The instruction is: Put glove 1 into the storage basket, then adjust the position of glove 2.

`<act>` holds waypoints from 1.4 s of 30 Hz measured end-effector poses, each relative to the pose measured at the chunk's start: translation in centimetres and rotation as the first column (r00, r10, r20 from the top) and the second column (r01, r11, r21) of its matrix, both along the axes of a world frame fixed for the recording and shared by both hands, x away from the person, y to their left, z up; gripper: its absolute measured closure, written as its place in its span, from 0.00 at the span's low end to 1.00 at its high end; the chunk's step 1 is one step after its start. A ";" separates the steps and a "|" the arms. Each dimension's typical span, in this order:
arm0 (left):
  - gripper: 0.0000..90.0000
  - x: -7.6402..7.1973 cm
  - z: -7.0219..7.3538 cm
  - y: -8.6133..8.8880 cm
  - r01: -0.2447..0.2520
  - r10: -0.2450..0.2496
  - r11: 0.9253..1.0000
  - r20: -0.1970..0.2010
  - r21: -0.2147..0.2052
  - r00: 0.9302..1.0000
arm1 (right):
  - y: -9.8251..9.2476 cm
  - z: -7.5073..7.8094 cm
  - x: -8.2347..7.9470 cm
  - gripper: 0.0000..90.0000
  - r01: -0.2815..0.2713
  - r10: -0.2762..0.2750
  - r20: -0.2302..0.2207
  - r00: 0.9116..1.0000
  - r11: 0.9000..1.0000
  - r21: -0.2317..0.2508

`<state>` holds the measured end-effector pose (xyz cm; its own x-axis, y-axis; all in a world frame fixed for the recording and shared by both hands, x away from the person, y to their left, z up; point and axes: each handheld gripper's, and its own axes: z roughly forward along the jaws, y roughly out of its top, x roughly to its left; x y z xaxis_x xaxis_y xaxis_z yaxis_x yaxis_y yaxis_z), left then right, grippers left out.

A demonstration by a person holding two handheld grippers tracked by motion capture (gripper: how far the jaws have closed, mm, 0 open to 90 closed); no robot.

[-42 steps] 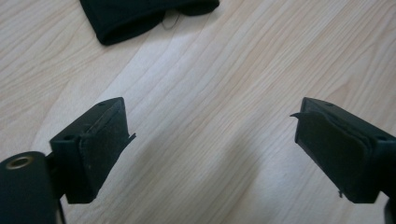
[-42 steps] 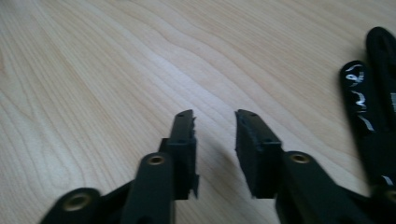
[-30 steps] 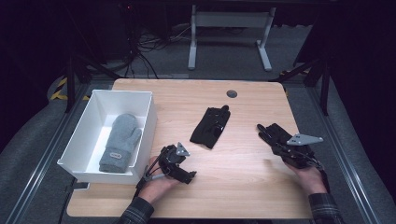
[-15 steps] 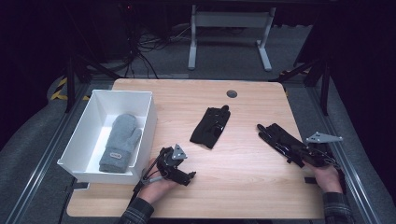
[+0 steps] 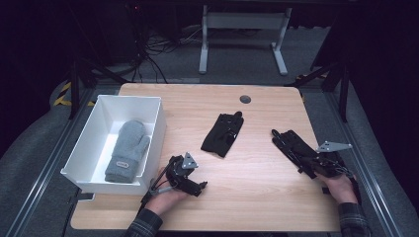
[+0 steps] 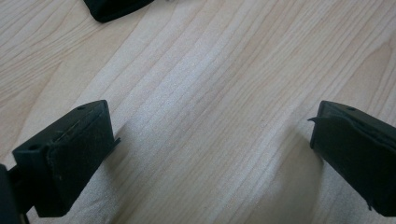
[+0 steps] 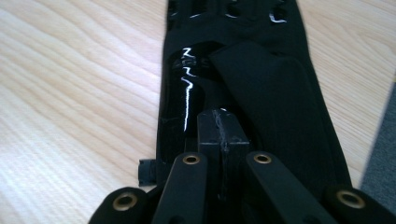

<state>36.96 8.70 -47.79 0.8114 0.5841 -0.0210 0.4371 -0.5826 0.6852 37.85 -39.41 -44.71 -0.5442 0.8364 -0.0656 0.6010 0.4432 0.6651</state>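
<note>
Fingers of the right gripper (image 7: 219, 126) are clamped on a black glove (image 5: 291, 148) near the table's (image 5: 267, 202) right edge.

Left gripper (image 6: 210, 154) rests by a white bin (image 5: 155, 123), fingers (image 6: 70, 158) spread over bare wood, gripping nothing. A grey mitten (image 5: 127, 150) lies in the bin; a second black glove (image 5: 223, 134) sits mid-table. I judge the pinch shallow: a quick lift could let the limp glove slide free, or drag it off the edge.
</note>
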 end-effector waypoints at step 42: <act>0.00 0.0 0.0 0.0 0.001 -0.001 1.000 -0.002 0.000 1.000 | 6.6 1.5 2.1 1.00 -0.179 0.177 0.028 0.984 0.983 0.047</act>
